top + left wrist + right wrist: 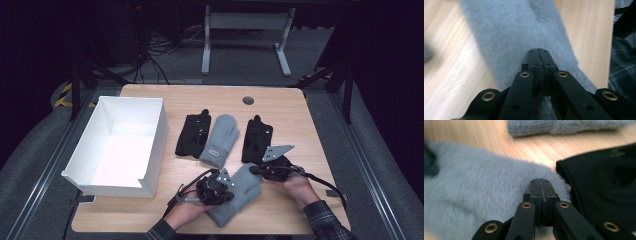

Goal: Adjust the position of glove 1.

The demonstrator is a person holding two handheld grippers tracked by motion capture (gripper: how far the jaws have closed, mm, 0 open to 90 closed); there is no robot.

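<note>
High view: both grippers [227, 186] [256, 170] pinch the fluffy grey wool mitten [235, 197]; I lift evenly toward the white box [157, 145].

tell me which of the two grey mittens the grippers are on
The near grey mitten, lying between the left gripper and the right gripper. The other grey mitten lies farther back, between two black gloves.
</note>
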